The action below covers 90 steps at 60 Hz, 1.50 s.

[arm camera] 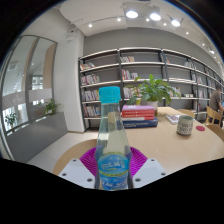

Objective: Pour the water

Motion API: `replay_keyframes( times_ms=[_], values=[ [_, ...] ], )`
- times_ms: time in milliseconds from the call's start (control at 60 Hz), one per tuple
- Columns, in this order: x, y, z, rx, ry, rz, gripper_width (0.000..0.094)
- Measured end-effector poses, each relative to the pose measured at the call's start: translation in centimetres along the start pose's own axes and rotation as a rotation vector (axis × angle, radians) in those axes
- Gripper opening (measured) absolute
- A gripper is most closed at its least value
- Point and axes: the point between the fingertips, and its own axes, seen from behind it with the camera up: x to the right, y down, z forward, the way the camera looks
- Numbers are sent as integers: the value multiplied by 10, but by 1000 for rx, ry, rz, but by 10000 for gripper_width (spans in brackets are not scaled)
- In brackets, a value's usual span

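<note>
A clear plastic water bottle (112, 140) with a light blue cap (109, 94) and a blue label stands upright between my fingers. My gripper (112, 168) is shut on the bottle, with a magenta pad (89, 160) pressed against each side of its lower body. The bottle appears lifted above the round wooden table (170, 145). A grey cup (185, 125) stands on the table beyond the fingers, to the right.
A stack of books (139, 116) with a potted green plant (152, 90) behind it sits on the table beyond the bottle. Bookshelves (150, 70) line the far wall. A window and a second plant (48, 105) lie off to the left.
</note>
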Motion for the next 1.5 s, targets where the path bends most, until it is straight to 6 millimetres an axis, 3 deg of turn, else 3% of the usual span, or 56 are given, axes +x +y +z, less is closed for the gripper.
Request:
replay_keyframes(
  times_ms=[150,233,433,550,583,750,767,800,867,933,950,1167,1217,1283,1400,1500],
  values=[
    [-2,-19,10,-3,-52,69,374],
    [15,-40,27,7,-63,182,373],
    [84,-97,85,12,-86,574,373],
    [136,-121,115,11,-87,847,373],
    [148,-133,115,5,-86,927,373],
    [210,-155,151,45,-105,1300,373],
    [209,-169,137,34,-99,1343,373],
    [220,-161,157,40,-114,1415,372],
    [239,-167,166,71,-134,1565,374],
    [255,-179,164,107,-146,1719,372],
    [260,-178,174,126,-151,1749,373],
    [300,-175,184,214,-183,2146,386],
    [303,-174,180,209,-194,2202,387],
    [303,-167,189,196,-181,2223,386],
    [297,-161,190,154,-170,2208,387],
    [294,-168,185,151,-172,2147,386]
  ],
)
